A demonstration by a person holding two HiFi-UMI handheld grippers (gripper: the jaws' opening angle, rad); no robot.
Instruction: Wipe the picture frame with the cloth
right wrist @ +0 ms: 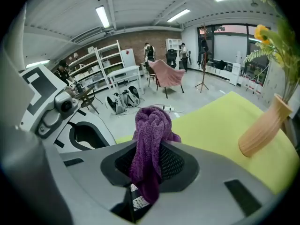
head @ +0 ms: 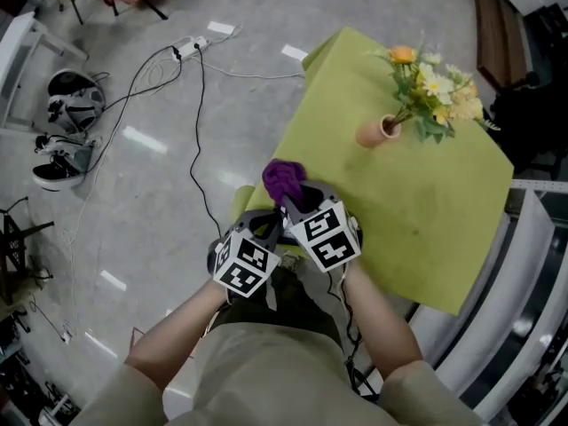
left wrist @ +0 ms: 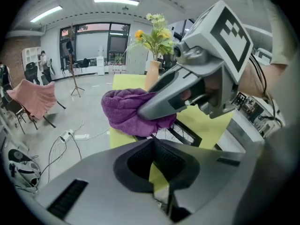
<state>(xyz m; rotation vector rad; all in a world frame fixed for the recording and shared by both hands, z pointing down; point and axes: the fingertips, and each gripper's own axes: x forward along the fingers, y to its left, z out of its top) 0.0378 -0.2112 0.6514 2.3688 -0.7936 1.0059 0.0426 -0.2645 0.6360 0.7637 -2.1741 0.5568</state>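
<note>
1. Left gripper: jaws closed to a thin slit on the near edge of the picture frame. The frame sticks out ahead, over the near-left part of the table.
2. Right gripper, right next to the left one: jaws clamped on the purple cloth. The bunched end pokes out past the tips and sits on the frame.
3. Vase: stands further right on the yellow-green table, well apart from both grippers. It holds yellow and white flowers.

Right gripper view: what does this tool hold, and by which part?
The right tool is shut on the purple cloth, pinching its lower end; the bunched upper part stands free above the jaws.
</note>
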